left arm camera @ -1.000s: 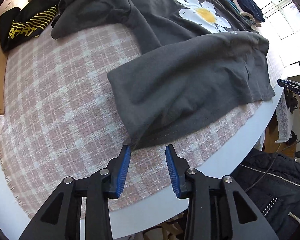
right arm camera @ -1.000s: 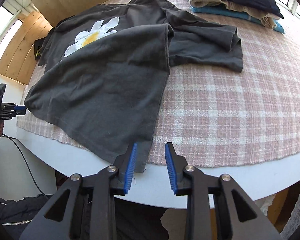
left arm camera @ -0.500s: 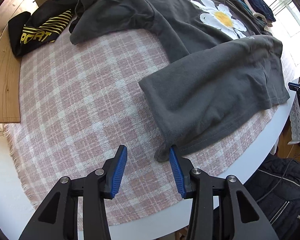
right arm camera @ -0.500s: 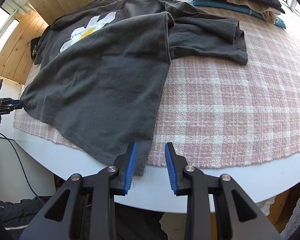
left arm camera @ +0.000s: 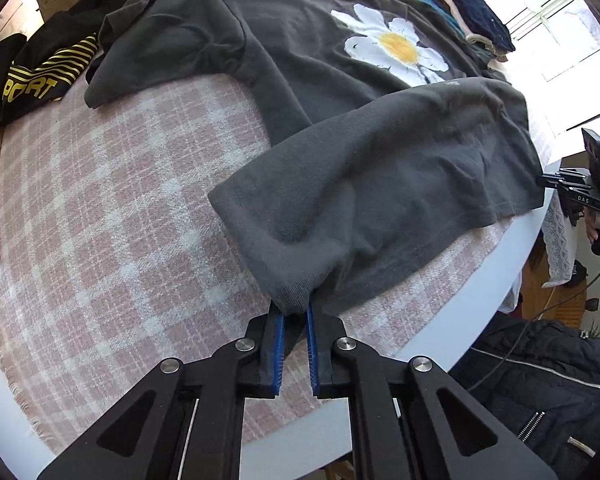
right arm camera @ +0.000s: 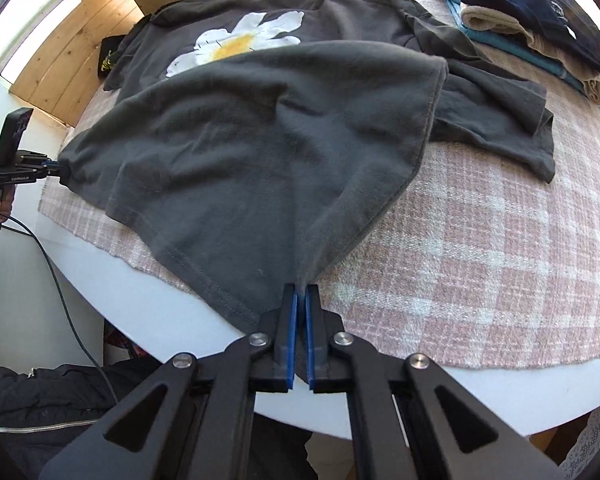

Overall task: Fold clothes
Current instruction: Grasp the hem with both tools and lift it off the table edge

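Both grippers have just been closing: left gripper (left arm camera: 295, 314) and right gripper (right arm camera: 301, 294) now pinch the grey daisy T-shirt's (left arm camera: 380, 184) hem corners at the table's (right arm camera: 172, 312) near edge, lifting them.

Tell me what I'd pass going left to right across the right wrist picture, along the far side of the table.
Wooden wall panels → white daisy print on the dark grey T-shirt → its spread sleeve → stack of folded clothes.
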Tool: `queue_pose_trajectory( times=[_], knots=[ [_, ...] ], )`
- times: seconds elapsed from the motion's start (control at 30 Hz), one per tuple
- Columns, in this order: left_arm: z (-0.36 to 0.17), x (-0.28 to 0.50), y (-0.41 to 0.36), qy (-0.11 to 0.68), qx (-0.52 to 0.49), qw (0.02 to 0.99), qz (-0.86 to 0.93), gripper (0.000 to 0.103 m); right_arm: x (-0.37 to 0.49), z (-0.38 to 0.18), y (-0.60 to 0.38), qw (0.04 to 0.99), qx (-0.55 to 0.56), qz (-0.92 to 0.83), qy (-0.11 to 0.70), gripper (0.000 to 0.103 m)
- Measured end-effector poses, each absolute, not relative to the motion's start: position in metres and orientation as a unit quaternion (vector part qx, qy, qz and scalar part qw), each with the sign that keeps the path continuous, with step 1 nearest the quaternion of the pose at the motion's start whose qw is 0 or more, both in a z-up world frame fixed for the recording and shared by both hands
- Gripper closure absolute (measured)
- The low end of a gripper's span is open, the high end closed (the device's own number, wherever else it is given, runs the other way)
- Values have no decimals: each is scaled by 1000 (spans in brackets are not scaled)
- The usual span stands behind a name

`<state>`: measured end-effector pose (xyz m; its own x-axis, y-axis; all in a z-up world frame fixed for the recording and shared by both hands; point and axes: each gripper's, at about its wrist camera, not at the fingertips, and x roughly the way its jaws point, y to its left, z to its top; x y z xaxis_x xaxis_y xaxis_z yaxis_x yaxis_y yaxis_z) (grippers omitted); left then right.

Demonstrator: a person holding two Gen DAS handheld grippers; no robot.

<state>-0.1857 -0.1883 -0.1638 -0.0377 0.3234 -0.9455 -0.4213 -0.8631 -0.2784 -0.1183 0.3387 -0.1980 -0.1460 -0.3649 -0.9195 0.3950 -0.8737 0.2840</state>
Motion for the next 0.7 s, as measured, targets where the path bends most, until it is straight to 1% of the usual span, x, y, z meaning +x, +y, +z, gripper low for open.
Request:
queue_pose_trajectory(
  times=[0.13, 0.17, 0.27, 0.37, 0.43, 0.5, 0.53, 0.57, 0.6, 0.63, 0.67, 0.7],
  knots=[
    [-116, -145, -211, -4, -614, 279, 738, 99, -84, -145, 365, 271, 579, -768, -37, 99],
    [-104, -154, -198, -9, -611, 283, 740, 102, -75, -136, 372, 269, 577, -769, -44, 99],
    [-88, -120, -206, -20, -607, 290, 740, 101, -47, -120, 396, 261, 588, -764, -54, 99],
    [-96, -94, -213, -19, -636, 274, 721, 100, -21, -133, 404, 250, 635, -730, -37, 99],
    [-105, -86, -216, -16, -648, 265, 713, 102, -6, -157, 401, 252, 675, -693, -30, 99],
    [-117, -89, -215, -8, -653, 260, 711, 102, 1, -182, 394, 226, 715, -662, 12, 97],
    [-125, -95, -215, -6, -653, 257, 713, 99, 0, -188, 395, 209, 724, -657, 25, 97],
    [-133, -102, -208, 11, -651, 253, 715, 94, -3, -190, 398, 192, 726, -660, 31, 97],
    [-143, -109, -202, 38, -650, 245, 718, 92, -8, -190, 403, 173, 726, -665, 31, 97],
    [-152, -116, -195, 67, -649, 237, 720, 84, -14, -187, 410, 153, 723, -673, 26, 96],
    [-163, -120, -190, 73, -655, 235, 714, 76, -20, -184, 415, 133, 719, -682, 23, 94],
    [-174, -124, -186, 76, -663, 234, 707, 74, -25, -178, 419, 114, 712, -693, 22, 90]
  ],
)
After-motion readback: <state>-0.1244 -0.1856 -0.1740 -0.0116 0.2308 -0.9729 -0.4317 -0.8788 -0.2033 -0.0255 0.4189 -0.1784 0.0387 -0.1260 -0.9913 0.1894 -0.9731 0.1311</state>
